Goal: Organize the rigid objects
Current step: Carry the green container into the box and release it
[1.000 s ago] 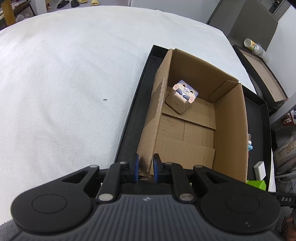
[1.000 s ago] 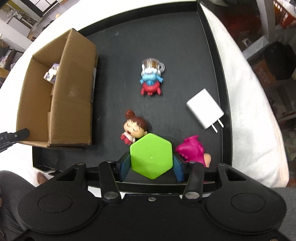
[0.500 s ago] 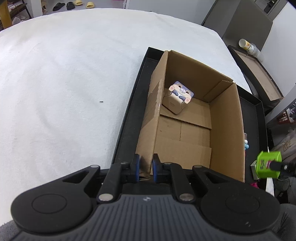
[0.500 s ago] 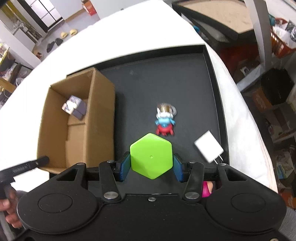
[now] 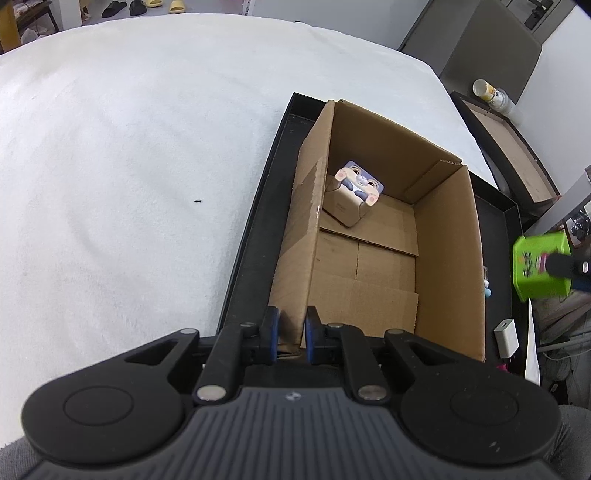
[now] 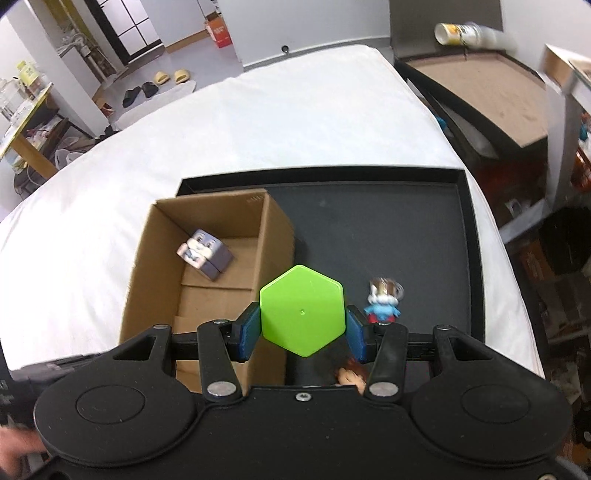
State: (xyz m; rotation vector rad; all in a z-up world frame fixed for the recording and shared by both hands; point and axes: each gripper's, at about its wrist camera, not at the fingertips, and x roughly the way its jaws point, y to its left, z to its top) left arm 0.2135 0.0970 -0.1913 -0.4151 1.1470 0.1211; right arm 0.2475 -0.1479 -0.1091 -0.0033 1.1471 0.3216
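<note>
The work surface is a table covered with a white cloth (image 5: 129, 166). A black tray (image 6: 465, 236) rests on the cloth near the table's right edge. A second, brown-lined tray (image 6: 487, 85) sits on a lower stand beyond the table, with a pale cup (image 6: 458, 33) lying at its far end. Slippers (image 6: 170, 77) lie on the floor in the background.

An open cardboard box (image 5: 447, 258) stands in the left part of the black tray. Inside it, in the far left corner, lies a small cube-shaped carton printed with a cartoon animal (image 5: 356, 192), tilted against the box wall.

On the bare tray floor to the right of the box:
- a blue-and-red figurine (image 6: 384, 301), upright, just beside the right fingertip of the right gripper;
- a brown-haired doll head (image 6: 351, 374), partly hidden under the gripper body;
- a white charger (image 5: 508, 338), near the tray's right rim.

The left gripper (image 5: 291, 328) is at the near left corner of the box. Its blue pads are close together with the box's left wall between them; the pads appear to clamp that wall.

The right gripper (image 6: 303, 332) hangs above the box's right wall and is clamped on a green hexagonal container (image 6: 303, 310), held by two opposite sides, with one hexagonal face towards the camera. In the left wrist view the container appears raised, to the right of the box.
</note>
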